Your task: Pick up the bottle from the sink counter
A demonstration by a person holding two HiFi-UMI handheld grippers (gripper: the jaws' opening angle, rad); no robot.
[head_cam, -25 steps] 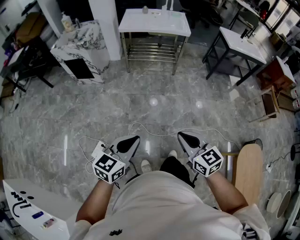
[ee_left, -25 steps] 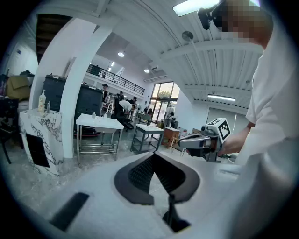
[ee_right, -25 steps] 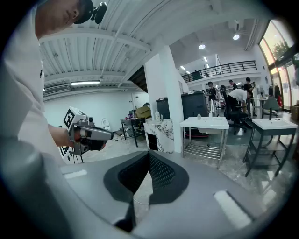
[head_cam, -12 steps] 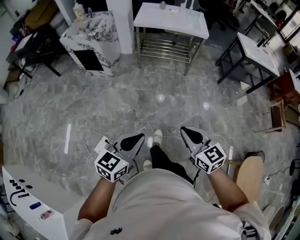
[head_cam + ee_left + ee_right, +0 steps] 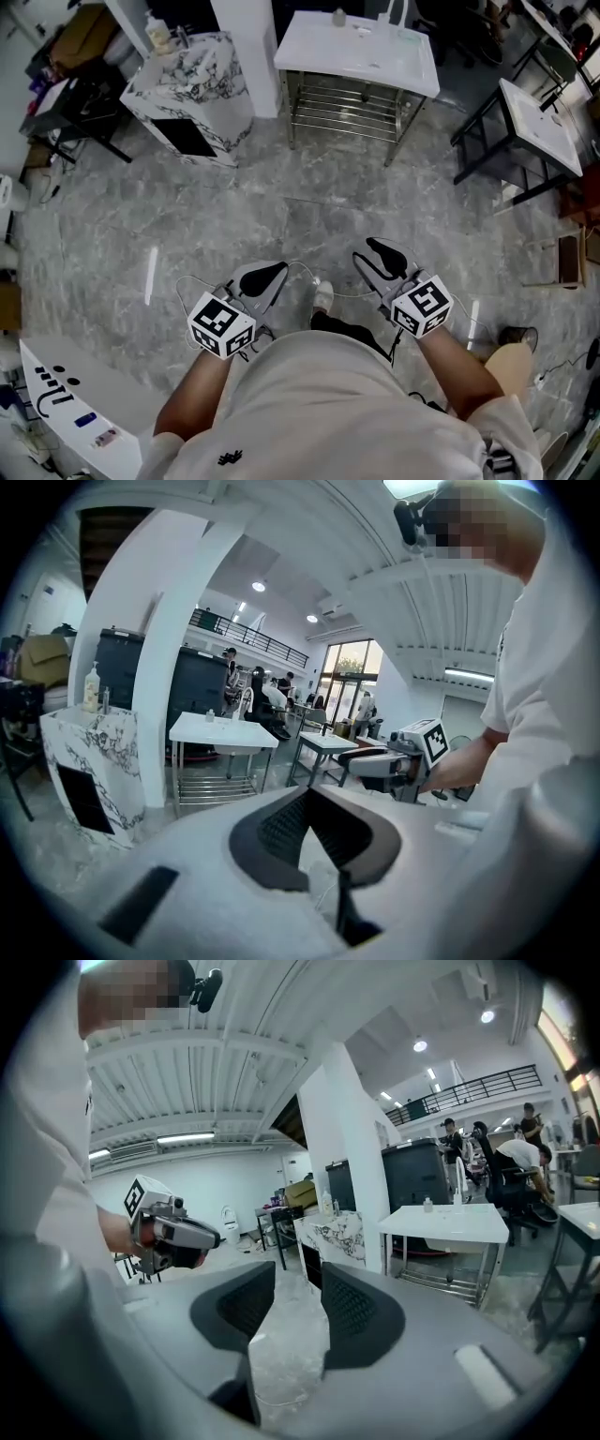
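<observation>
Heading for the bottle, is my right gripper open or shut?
Open: on the right gripper the jaws have just been opening, apart, nothing between them.

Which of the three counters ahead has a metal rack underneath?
The plain white sink counter in the middle. The marbled counter on its left is boxed in, and the table on its right has only black legs.

The white sink counter (image 5: pixel 375 61) is standing on the grey marble floor (image 5: pixel 234 216) and is carrying a small bottle (image 5: pixel 338 17) near its back edge. Left of it, a marble-patterned cabinet (image 5: pixel 197 84) is carrying a pump bottle (image 5: pixel 157 36).
</observation>
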